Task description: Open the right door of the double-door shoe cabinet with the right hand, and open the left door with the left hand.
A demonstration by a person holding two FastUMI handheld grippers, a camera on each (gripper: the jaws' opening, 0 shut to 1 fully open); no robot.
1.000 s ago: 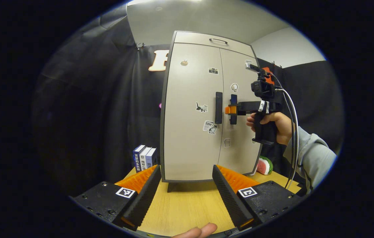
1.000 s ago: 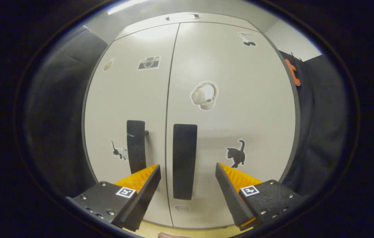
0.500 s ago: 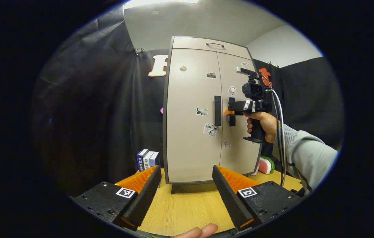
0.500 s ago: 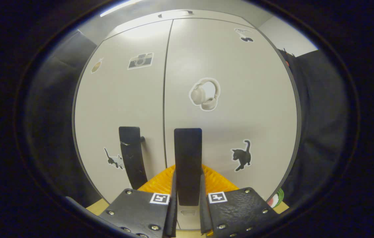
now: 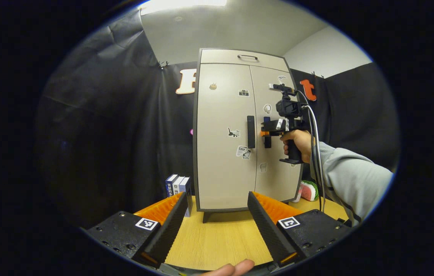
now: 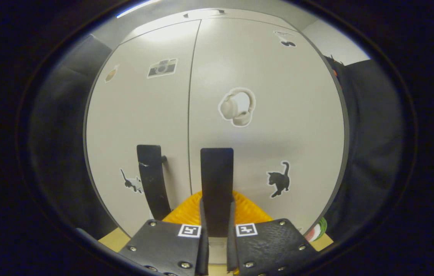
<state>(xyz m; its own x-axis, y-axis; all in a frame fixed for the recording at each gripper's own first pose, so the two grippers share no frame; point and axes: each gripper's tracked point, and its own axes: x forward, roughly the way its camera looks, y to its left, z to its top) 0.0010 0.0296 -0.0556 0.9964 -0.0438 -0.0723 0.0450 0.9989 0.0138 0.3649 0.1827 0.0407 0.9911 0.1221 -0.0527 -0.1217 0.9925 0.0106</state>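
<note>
While the right gripper [image 6: 215, 234] was clamped on the right door handle [image 6: 217, 180], both cabinet doors sat closed; left gripper [image 5: 215, 214] hung spread apart, well back.

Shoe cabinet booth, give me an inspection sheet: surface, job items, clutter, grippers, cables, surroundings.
Surface: wooden tabletop; the shoe cabinet stands on it.
Job's things: right door and left door both look closed; each has a dark vertical handle, the right handle and the left handle.
Clutter: books at the cabinet's left foot, a watermelon-slice item at its right; stickers on both doors.
Grippers: right gripper shut on the right handle; left gripper open, back from the cabinet.
Cables: cables run down from the right gripper past the sleeve.
Surroundings: black cloth wall, pale ceiling.
</note>
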